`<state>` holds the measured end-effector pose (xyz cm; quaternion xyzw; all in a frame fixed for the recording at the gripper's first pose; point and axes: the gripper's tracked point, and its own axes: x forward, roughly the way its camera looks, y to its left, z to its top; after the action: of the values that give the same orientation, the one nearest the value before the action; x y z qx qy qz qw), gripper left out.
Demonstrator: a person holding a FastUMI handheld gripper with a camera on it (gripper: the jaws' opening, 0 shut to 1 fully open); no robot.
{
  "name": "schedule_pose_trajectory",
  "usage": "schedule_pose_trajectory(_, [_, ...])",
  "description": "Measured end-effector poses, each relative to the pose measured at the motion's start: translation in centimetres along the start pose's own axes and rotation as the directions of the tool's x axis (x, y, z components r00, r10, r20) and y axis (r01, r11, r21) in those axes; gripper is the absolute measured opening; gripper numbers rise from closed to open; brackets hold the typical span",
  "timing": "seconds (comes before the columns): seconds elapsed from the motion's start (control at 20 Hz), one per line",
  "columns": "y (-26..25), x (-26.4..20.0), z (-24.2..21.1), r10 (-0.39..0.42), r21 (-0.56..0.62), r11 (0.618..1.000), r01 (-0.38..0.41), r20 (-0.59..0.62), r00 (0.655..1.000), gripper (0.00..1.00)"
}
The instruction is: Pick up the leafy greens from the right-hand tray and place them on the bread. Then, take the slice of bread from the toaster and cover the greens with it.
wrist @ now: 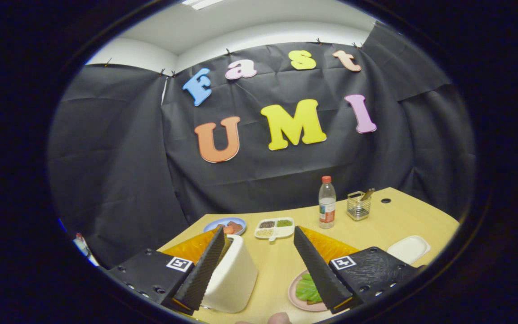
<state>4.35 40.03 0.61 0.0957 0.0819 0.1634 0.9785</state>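
- I am holding the gripper (259, 265) with its fingers spread wide and gripping nothing, hanging above the table (376, 220); I judge the wide spread is keeping it ready for a thick, upright target.
- The toaster (232, 281) is sitting nearest, touching the inner edge of the left finger in the view; something thin is poking from its top slot, probably the bread slice, though the finger is covering most of it.
- Right of the toaster, the pink plate (296, 300) is carrying the leafy greens (307, 290), half tucked under the right finger; a brownish edge beneath them may be bread, but I cannot tell for sure.
- Beyond the toaster, a blue plate (227, 223) and a divided dish (274, 227) are waiting.
- Farther right of the toaster, a bottle (327, 202), a wire basket (359, 206) and a white tray (408, 249) are standing well apart.
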Motion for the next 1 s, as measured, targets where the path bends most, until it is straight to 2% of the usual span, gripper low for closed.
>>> schedule_pose_trajectory(0.2, [4.0,1.7,-1.9,-0.004,-0.041,0.999,0.003,-0.018,1.000,0.96])
schedule_pose_trajectory(0.5, [6.3,5.6,-5.1,-0.037,-0.098,0.995,0.028,-0.092,0.995,0.95])
schedule_pose_trajectory(0.7, [5.7,6.9,-6.8,-0.062,-0.078,0.996,0.049,-0.166,0.984,0.84])
schedule_pose_trajectory(0.8, [5.7,7.8,-7.8,-0.062,-0.057,0.997,0.052,-0.202,0.977,0.77])
schedule_pose_trajectory(1.0, [5.6,8.1,-7.8,-0.071,-0.048,0.997,0.062,-0.212,0.975,0.38])
